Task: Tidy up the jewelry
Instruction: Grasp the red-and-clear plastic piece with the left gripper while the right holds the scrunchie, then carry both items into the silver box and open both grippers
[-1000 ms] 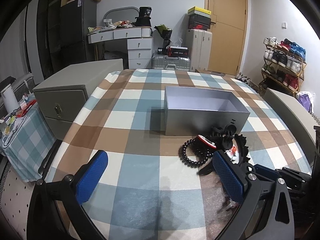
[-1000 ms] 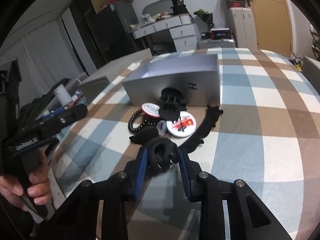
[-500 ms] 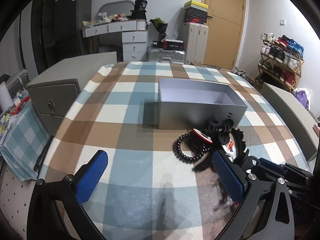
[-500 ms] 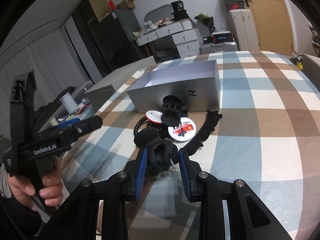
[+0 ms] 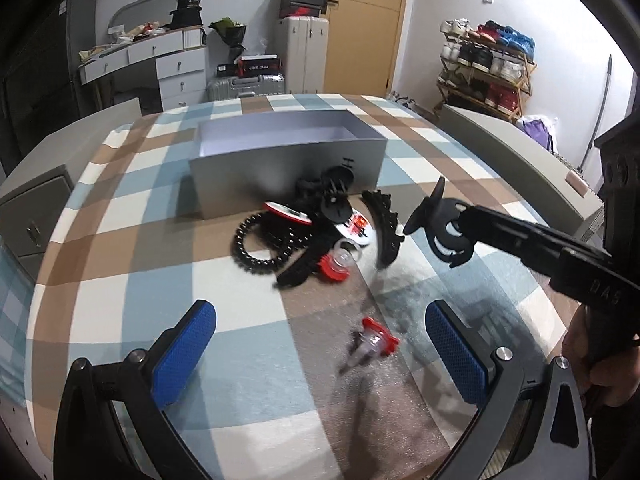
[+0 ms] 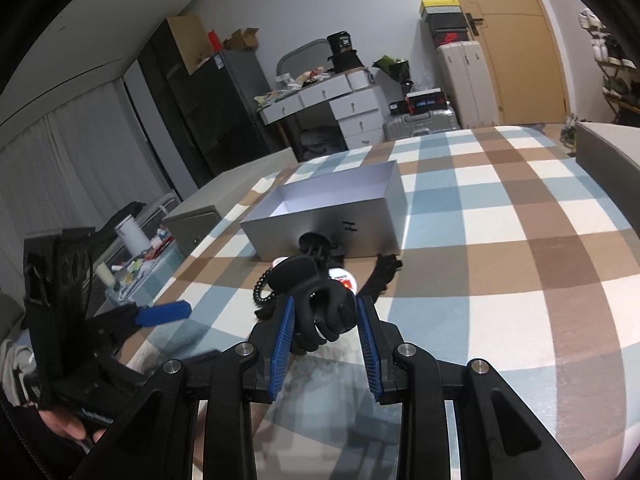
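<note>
My right gripper (image 6: 325, 322) is shut on a black claw hair clip (image 6: 316, 300) and holds it above the checked cloth; the clip also shows in the left wrist view (image 5: 444, 226). An open grey box (image 5: 288, 160) stands on the table, also seen in the right wrist view (image 6: 332, 216). In front of it lies a pile: a black beaded bracelet (image 5: 260, 248), round badges (image 5: 356, 226), black hair clips (image 5: 386, 224) and a small red-capped clear piece (image 5: 338, 264). Another red-capped piece (image 5: 372, 342) lies between my left fingers. My left gripper (image 5: 320, 354) is open and empty.
The table (image 5: 120, 280) carries a checked cloth. Grey cabinets (image 5: 24, 208) stand at its left and another (image 5: 520, 156) at its right. A white dresser (image 5: 160, 64), suitcases (image 5: 248, 82) and a shoe rack (image 5: 484, 68) stand behind.
My right gripper has lifted the black claw clip up off the table. The left gripper has moved closer and to the right, bringing the pile nearer and a red-capped piece into view.
</note>
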The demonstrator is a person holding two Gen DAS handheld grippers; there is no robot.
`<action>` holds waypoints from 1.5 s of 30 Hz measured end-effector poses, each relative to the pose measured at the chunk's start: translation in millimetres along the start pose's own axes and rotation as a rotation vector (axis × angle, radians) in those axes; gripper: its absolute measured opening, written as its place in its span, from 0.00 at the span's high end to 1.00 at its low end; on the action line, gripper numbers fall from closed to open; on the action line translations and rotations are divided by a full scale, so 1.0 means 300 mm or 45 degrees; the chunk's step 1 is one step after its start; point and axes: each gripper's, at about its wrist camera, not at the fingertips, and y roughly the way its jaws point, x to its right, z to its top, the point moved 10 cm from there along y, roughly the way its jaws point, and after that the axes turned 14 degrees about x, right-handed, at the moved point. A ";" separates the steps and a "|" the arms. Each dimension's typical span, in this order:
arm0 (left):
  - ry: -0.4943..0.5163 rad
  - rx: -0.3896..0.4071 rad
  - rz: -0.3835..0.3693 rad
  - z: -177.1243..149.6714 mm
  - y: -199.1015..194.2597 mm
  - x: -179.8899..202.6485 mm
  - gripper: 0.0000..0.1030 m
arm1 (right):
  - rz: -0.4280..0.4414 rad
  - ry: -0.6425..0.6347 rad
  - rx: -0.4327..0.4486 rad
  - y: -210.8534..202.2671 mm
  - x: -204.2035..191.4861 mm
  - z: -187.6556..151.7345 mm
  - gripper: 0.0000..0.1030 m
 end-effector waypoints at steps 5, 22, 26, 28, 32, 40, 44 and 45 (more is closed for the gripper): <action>0.042 -0.038 -0.032 -0.017 0.018 0.029 0.01 | -0.022 0.005 0.017 -0.020 0.030 0.005 0.70; 0.116 -0.198 -0.112 -0.087 0.049 0.068 0.78 | -0.047 0.005 0.026 -0.039 0.054 0.011 0.70; 0.142 -0.179 -0.122 -0.084 0.036 0.075 0.78 | -0.049 0.011 0.022 -0.037 0.055 0.010 0.70; 0.153 -0.165 -0.127 -0.079 0.035 0.082 0.78 | -0.050 0.009 0.021 -0.037 0.055 0.011 0.70; 0.132 -0.147 -0.121 -0.061 0.036 0.067 0.78 | -0.047 0.006 0.017 -0.037 0.051 0.009 0.70; 0.075 -0.085 -0.118 0.009 0.012 0.035 0.78 | -0.008 0.016 0.044 -0.040 0.013 0.041 0.70; 0.063 -0.041 -0.113 0.063 -0.002 0.014 0.78 | 0.024 0.015 0.059 -0.033 -0.013 0.080 0.70; 0.066 -0.028 -0.105 0.082 -0.003 0.006 0.78 | 0.031 0.018 0.064 -0.032 -0.016 0.091 0.70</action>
